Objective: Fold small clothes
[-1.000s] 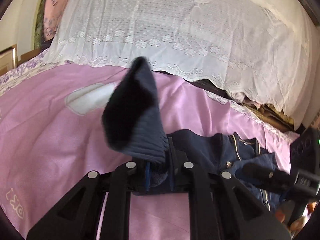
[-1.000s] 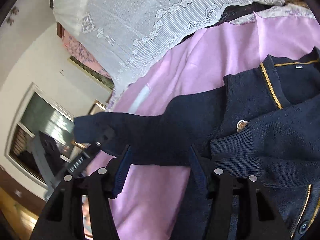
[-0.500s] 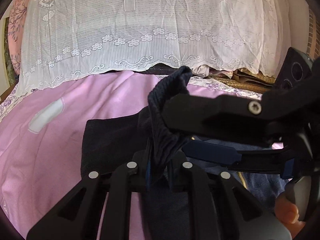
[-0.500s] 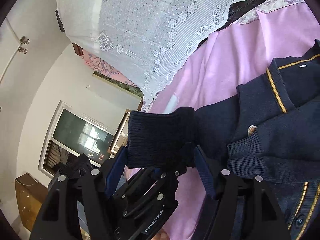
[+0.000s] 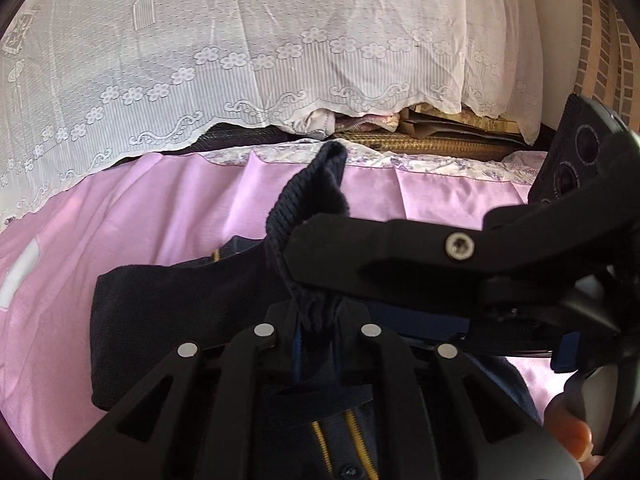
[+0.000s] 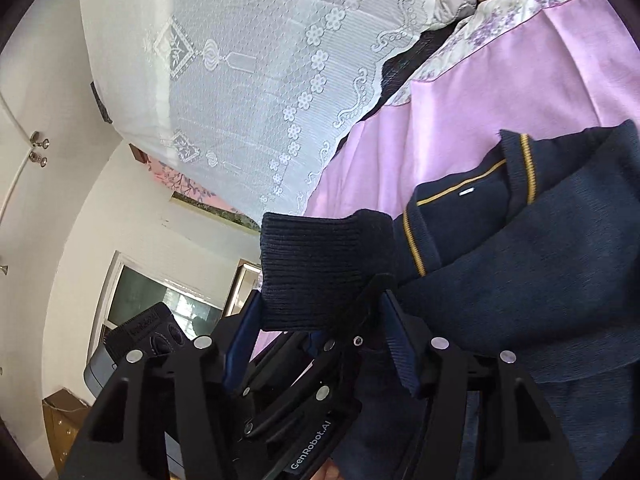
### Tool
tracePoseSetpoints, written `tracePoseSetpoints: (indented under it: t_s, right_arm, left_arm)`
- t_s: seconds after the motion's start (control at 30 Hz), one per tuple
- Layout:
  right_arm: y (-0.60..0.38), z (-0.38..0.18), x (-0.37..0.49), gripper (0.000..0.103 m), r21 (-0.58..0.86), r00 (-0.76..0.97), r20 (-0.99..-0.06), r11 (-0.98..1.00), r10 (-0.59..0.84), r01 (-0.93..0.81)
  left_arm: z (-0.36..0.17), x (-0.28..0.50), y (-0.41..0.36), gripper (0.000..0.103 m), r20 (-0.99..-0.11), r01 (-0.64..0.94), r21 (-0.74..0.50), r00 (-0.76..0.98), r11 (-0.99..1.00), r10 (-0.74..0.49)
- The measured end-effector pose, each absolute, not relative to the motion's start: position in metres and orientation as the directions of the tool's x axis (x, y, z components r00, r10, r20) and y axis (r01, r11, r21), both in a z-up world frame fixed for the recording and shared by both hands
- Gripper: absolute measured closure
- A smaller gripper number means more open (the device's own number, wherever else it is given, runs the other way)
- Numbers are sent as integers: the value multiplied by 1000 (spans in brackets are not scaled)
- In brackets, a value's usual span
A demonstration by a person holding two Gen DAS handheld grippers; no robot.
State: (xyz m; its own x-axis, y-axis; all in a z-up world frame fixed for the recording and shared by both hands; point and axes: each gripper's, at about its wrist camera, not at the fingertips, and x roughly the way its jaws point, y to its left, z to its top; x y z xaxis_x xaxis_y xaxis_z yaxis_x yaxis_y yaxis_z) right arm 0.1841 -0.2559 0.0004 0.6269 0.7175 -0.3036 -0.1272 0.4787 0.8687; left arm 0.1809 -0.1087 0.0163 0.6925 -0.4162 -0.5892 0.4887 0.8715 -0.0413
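A small navy knit cardigan with yellow trim lies on a pink bedsheet. My left gripper is shut on the ribbed sleeve cuff, which stands up above its fingers; the sleeve is drawn across the cardigan body. My right gripper is open, its blue-padded fingers on either side of the same cuff, with the left gripper between them. The right gripper's finger crosses the left wrist view from the right.
A white lace cover hangs over stacked bedding at the head of the bed. A brick wall is at the right. A window and white walls show at the left of the right wrist view.
My left gripper has carried the sleeve cuff from the far left over the cardigan body. The right gripper has come to straddle the cuff and the left gripper.
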Motion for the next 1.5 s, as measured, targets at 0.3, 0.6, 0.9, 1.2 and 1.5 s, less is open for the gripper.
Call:
tracePoseSetpoints:
  t_s: [0.3, 0.6, 0.9, 1.2, 1.5]
  right_arm:
    - [-316, -27, 183, 42, 882, 666, -356, 471, 655, 8]
    - [-341, -50, 181, 42, 857, 685, -441, 500, 580, 128]
    - [-326, -47, 175, 98, 725, 733, -552, 663, 398, 185]
    - [-344, -75, 174, 100, 691, 707, -600, 688, 374, 222]
    - [-345, -13, 147, 91, 606, 816, -544, 763, 195, 222]
  left_arm:
    - [-5, 187, -153, 78, -648, 521, -47, 633, 852, -423]
    - [11, 174, -96, 18, -588, 434, -9, 727, 901, -356]
    - [-11, 227, 22, 14, -719, 109, -96, 679, 989, -145]
    - [-40, 229, 15, 4, -760, 77, 36, 650, 996, -23]
    - [-17, 223, 34, 4, -691, -68, 140, 708, 988, 147]
